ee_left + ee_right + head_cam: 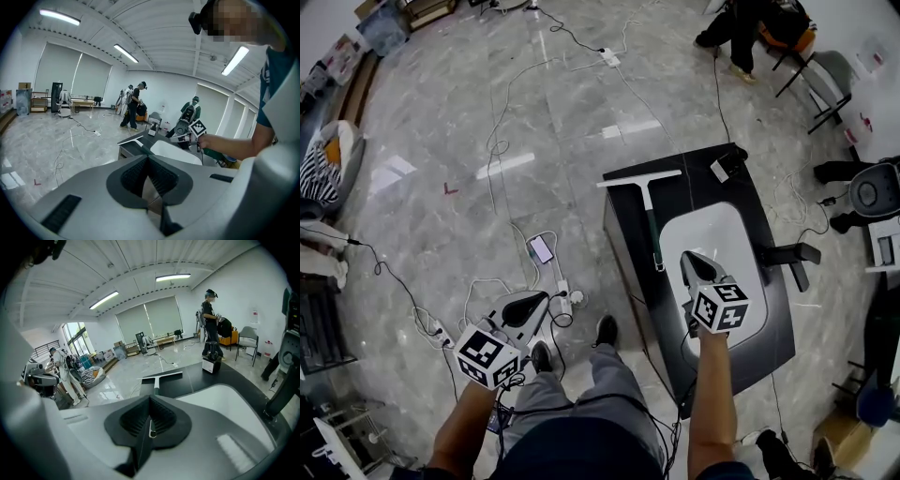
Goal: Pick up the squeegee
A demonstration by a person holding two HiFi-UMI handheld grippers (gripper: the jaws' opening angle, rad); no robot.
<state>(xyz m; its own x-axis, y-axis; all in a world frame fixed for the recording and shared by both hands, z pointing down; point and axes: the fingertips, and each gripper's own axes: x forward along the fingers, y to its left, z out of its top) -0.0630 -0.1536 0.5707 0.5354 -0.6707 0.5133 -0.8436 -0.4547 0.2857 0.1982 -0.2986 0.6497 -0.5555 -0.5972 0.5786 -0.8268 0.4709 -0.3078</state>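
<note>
Nearby, squeegee (649, 202) on black table (623, 234), white basin (712, 234) beside, cables (491, 148) across floor (441, 112)

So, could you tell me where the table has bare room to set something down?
Bare: the far strip of the table between squeegee and box, and the near end past the basin. Tight beside the squeegee's handle.

No words, numbers or brand names can be read anywhere. The cube (490, 356) on the left claw (534, 302), lower left of the head view, and the cube (719, 307) on the right claw (694, 261), lower right, bear only black-and-white square markers. The white label on the small black box (211, 364), right of centre on the dark surface (187, 383), is too small to read.
</note>
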